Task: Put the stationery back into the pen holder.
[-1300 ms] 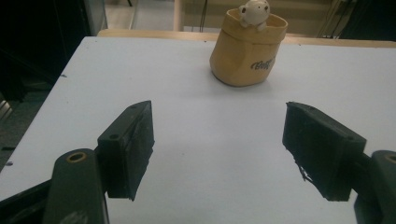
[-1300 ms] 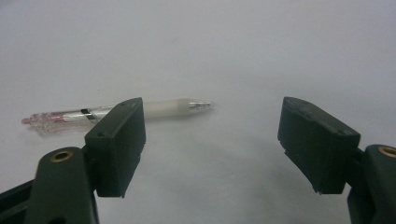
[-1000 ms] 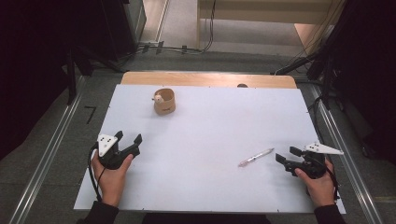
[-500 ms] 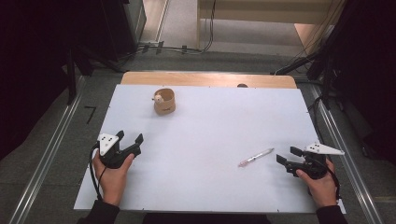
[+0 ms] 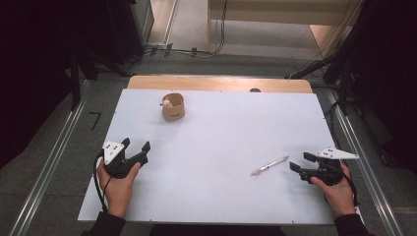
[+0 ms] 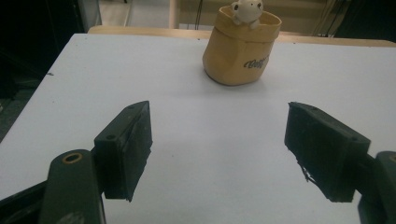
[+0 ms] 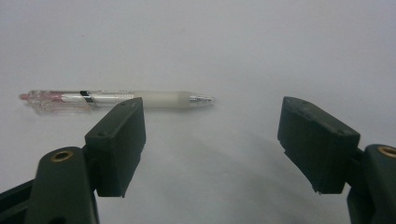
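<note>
The right tongs (image 5: pixel 299 162) rest low over the desk (image 5: pixel 221 191) with jaws spread wide and nothing between them. They point toward the pen (image 7: pixel 116 99), which lies flat just ahead, crosswise to the jaws in the right gripper view, its tip falling within the gap. That layout suits a short forward reach and a pinch across the barrel. The left tongs (image 5: pixel 135 146) are also wide open and empty, aimed at a tan pouch-like holder (image 6: pixel 242 46) standing upright well ahead. A small white figure (image 6: pixel 246 10) peeks over its rim. The holder's open top suggests, as a guess, a place for the pen.
</note>
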### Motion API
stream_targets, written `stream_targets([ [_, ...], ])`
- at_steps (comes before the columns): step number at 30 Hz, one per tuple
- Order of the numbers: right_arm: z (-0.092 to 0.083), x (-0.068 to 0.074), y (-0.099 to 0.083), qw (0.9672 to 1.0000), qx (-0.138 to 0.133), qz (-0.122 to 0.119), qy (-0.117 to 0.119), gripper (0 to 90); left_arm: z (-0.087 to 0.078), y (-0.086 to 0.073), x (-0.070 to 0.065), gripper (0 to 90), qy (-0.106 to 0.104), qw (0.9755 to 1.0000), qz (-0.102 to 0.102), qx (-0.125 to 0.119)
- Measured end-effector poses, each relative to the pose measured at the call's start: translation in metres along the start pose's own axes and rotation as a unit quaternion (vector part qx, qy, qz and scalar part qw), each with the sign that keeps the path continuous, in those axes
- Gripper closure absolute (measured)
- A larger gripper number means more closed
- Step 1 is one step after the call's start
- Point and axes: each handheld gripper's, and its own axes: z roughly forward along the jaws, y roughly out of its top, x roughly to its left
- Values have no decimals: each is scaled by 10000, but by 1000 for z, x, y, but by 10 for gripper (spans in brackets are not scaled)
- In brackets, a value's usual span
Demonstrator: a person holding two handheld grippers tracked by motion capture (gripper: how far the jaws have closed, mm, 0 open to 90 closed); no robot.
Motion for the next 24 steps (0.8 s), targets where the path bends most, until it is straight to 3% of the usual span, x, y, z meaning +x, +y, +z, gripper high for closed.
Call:
stream_targets([
  [15, 16, 6, 6, 9988, 219, -424, 57, 220, 1, 0, -1, 243, -19, 10000, -16, 18],
  [24, 24, 3, 10, 9981, 343, -494, 130, 232, 0, -1, 1, 241, -13, 10000, -22, 19],
])
